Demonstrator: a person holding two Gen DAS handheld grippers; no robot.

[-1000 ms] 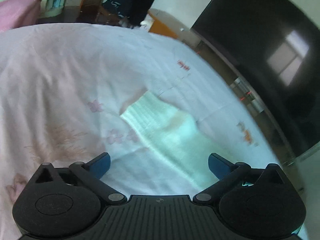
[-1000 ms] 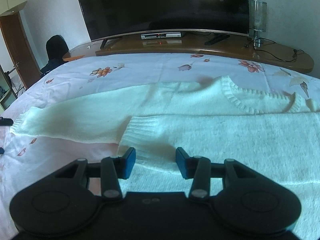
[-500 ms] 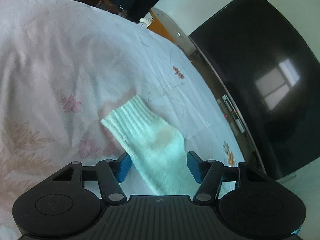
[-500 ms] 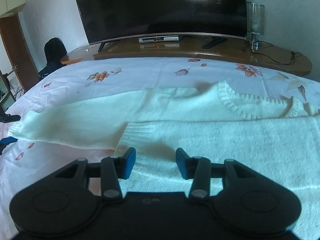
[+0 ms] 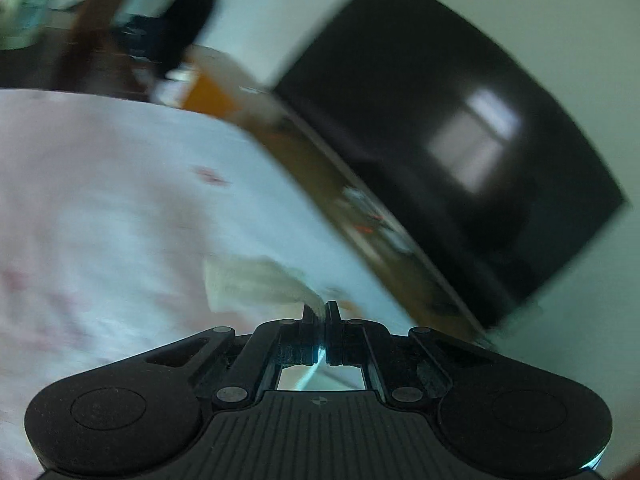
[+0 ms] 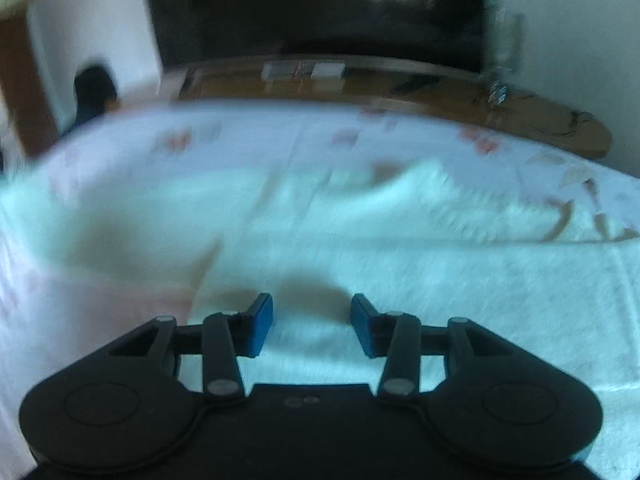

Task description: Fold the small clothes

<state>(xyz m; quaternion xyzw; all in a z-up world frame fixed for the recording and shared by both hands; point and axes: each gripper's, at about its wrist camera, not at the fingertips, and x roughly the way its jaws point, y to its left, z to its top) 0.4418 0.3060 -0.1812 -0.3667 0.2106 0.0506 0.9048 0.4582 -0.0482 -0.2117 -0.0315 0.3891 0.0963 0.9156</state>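
A pale mint knitted sweater [image 6: 400,264] lies spread across the flowered bed sheet [image 6: 256,144]. Its left sleeve [image 6: 100,216] stretches off toward the left edge of the right wrist view. In the left wrist view my left gripper [image 5: 320,312] is shut on the sleeve cuff [image 5: 256,280], and the cuff hangs bunched and lifted off the sheet [image 5: 100,200]. My right gripper [image 6: 312,320] is open low over the sweater's body near its hem, with knit below the gap but nothing pinched between its blue pads [image 6: 262,320]. Both views are blurred.
A large dark television [image 6: 312,8] stands on a long wooden console [image 6: 400,92] past the bed's far edge; it also fills the right of the left wrist view as the television [image 5: 460,140]. A dark chair [image 5: 180,28] and a brown door lie to the far left.
My left gripper closed from wide open onto the sleeve cuff and lifted it off the sheet, tilting upward. The right gripper has stayed over the sweater's body.
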